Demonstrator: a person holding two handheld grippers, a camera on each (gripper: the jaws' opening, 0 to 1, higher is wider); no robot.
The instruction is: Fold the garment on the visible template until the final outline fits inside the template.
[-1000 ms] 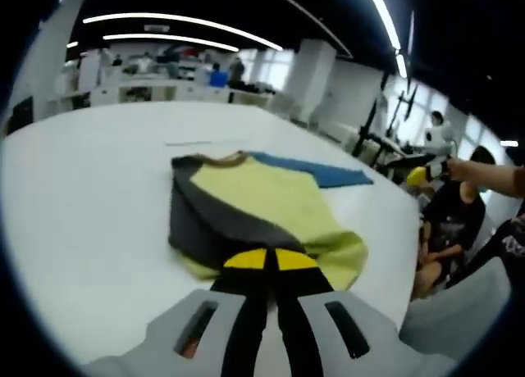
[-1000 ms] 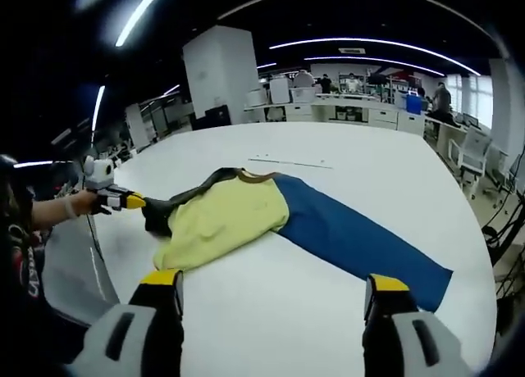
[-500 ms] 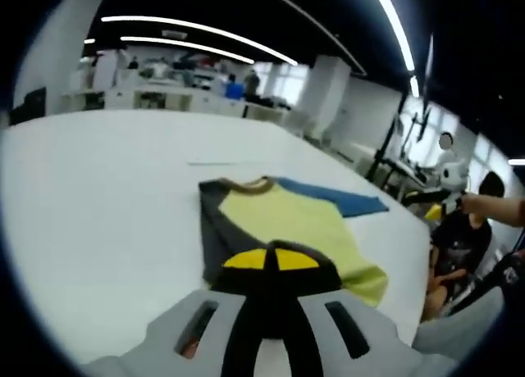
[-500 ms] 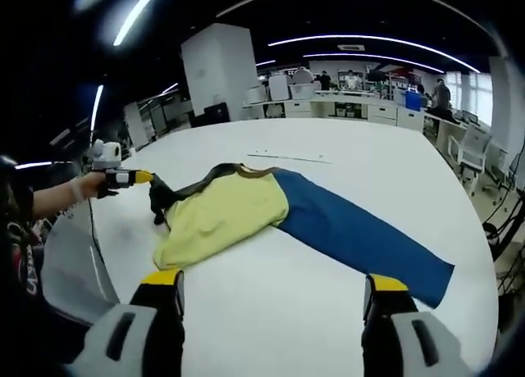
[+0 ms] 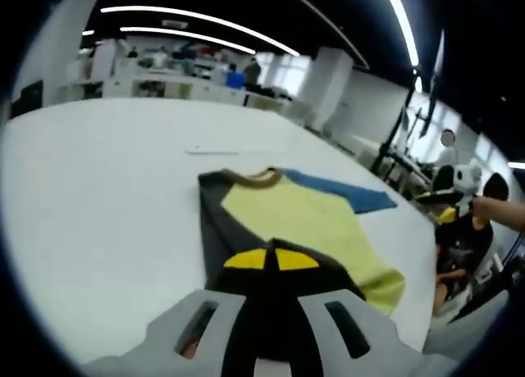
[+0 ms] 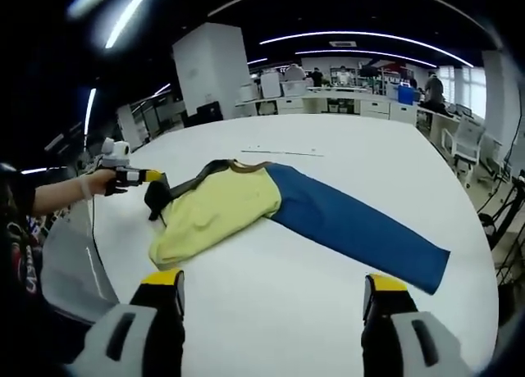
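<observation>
Landmark: the white table (image 6: 344, 172), to which every place below refers.
Garment (image 6: 217, 205): it lies on the table, a yellow body with a dark grey side panel and a brown collar; in the right gripper view its yellow part spreads flat toward the table's near edge, while the grey corner (image 6: 157, 198) is lifted clear of the surface.
Blue template (image 6: 353, 229): a long blue strip flat on the table, running out from under the garment's collar end toward the table's far right side.
Left gripper (image 6: 156, 177): you hold it at the table's left edge in the right gripper view; its yellow-tipped jaws are pressed together on the garment's grey corner. In its own view (image 5: 266, 259) the tips meet with dark cloth bunched around them.
Right gripper (image 6: 275, 283): your jaws stand wide apart above bare table near its front edge, well apart from the garment, gripping nothing.
Your left hand (image 6: 97, 183): wrapped round the left gripper's handle, just off the table's edge.
Thin strip (image 6: 283, 152): a pale line lying on the table beyond the collar.
</observation>
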